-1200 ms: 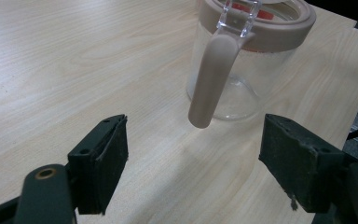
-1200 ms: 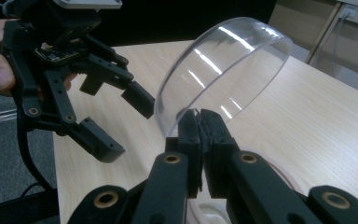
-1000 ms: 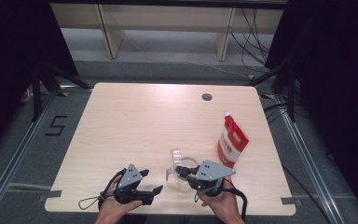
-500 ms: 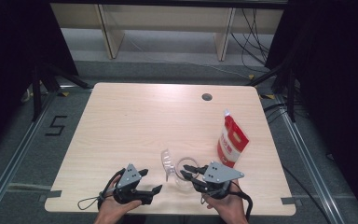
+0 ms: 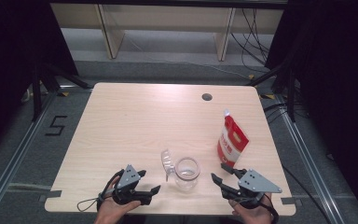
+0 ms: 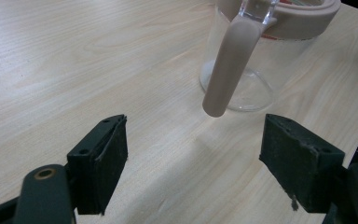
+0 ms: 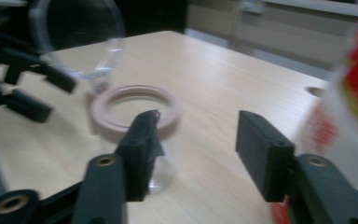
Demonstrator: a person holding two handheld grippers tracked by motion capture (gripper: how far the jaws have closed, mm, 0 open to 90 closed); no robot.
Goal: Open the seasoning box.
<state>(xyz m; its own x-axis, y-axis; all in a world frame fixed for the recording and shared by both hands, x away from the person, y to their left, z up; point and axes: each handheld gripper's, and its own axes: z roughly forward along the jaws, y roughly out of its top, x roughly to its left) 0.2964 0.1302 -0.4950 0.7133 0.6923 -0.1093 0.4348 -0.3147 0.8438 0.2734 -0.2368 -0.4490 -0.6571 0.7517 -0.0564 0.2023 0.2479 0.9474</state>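
The right gripper has its jaws apart with nothing between them — they have just been opening, and the glass jar stands free of them on the desk. The left gripper also has its jaws apart and empty, just beside the jar's other side; in the left gripper view the jar's beige handle hangs ahead of its jaws. The jar's clear hinged lid stands open, leaning toward the left gripper. The red pouch stands upright near the right gripper, toward the desk's far right.

In my judgement the risk is the pouch: it is tall and light, and if the right gripper swings toward it carelessly it may tip over. The open lid could also be knocked by either gripper.

Compared with one second earlier, the right gripper has let go of the jar and moved away to the right, closer to the pouch — the left gripper stays where it was.
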